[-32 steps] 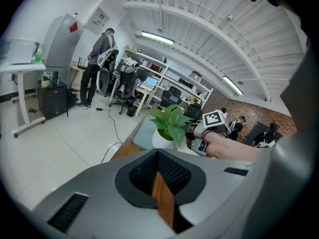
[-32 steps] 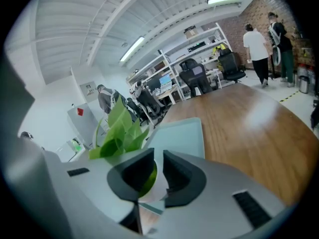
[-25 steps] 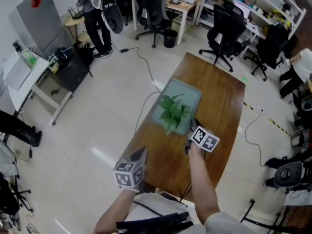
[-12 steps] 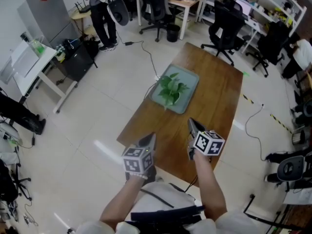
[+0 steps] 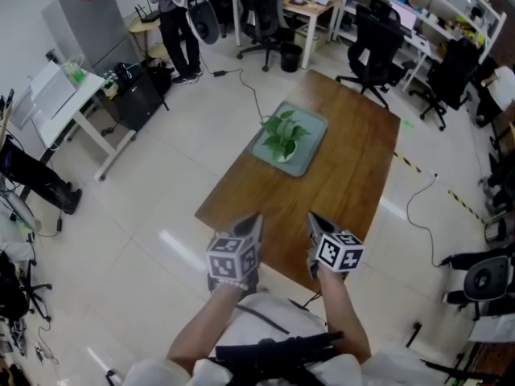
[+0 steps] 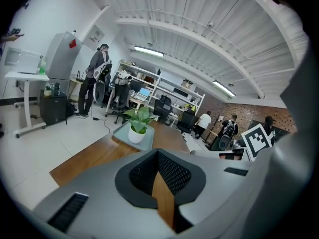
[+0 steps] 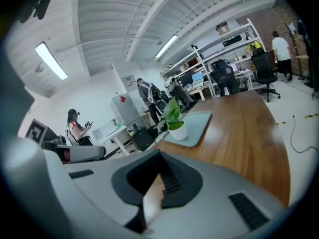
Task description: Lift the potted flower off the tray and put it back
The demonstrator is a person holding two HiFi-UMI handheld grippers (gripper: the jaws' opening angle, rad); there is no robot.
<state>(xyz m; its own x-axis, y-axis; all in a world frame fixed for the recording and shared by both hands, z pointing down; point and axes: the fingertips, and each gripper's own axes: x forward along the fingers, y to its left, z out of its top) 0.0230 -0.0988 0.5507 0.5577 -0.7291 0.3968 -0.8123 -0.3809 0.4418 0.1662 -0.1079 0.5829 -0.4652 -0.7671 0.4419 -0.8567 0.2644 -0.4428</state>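
Note:
The potted flower [image 5: 283, 135], green leaves in a small white pot, stands upright on the grey-green tray [image 5: 310, 129] at the far part of the wooden table [image 5: 354, 175]. Both grippers hover side by side over the table's near end, well short of the tray. My left gripper [image 5: 253, 220] is shut and holds nothing; my right gripper [image 5: 313, 219] is shut and empty too. The left gripper view shows the flower [image 6: 138, 119] on the tray [image 6: 121, 133] beyond the closed left gripper [image 6: 158, 154]. In the right gripper view the flower [image 7: 174, 116] sits on its tray [image 7: 199, 123] ahead of the closed right gripper [image 7: 158, 166].
Black office chairs [image 5: 375, 51] and desks stand beyond the table's far end. A person [image 5: 179, 22] stands at the far left beside a white desk [image 5: 60, 103]. A cable [image 5: 418, 199] lies on the floor to the table's right.
Both grippers have drawn back from the tray toward the table's near end. The right gripper, earlier beside the flower, is now far from it; the flower stays on the tray.

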